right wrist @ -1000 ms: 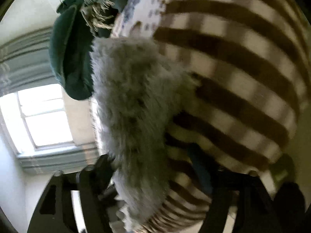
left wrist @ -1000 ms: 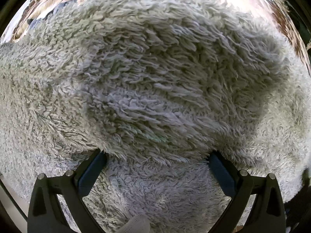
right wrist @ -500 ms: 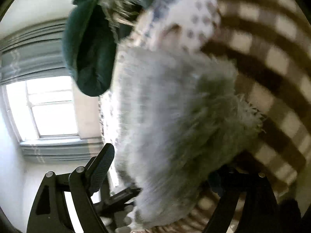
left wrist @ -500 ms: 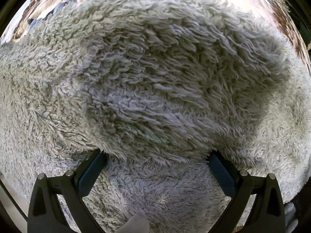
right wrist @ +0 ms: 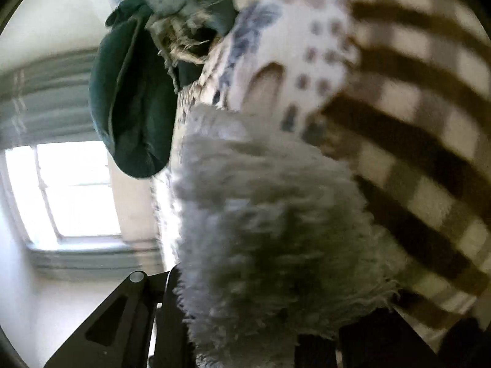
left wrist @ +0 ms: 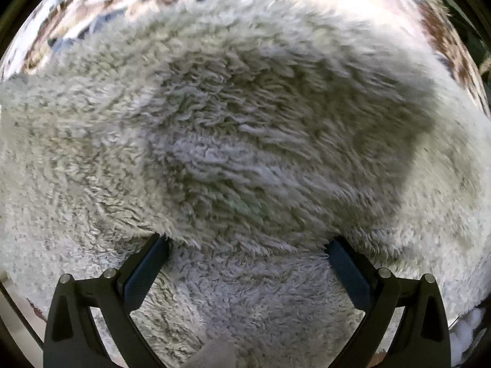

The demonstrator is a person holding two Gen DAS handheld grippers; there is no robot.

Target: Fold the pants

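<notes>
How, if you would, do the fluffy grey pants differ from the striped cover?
The fluffy grey pants are shaggy and plain; the striped cover is smooth, with brown and cream bands. The pants are bunched up; the cover lies spread out. Both are fabric.

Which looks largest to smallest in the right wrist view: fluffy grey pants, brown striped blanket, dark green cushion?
1. Fluffy grey pants, though they are nearest the camera, so inflated.
2. Brown striped blanket, close behind; edges cropped.
3. Dark green cushion, clearly smallest.
</notes>
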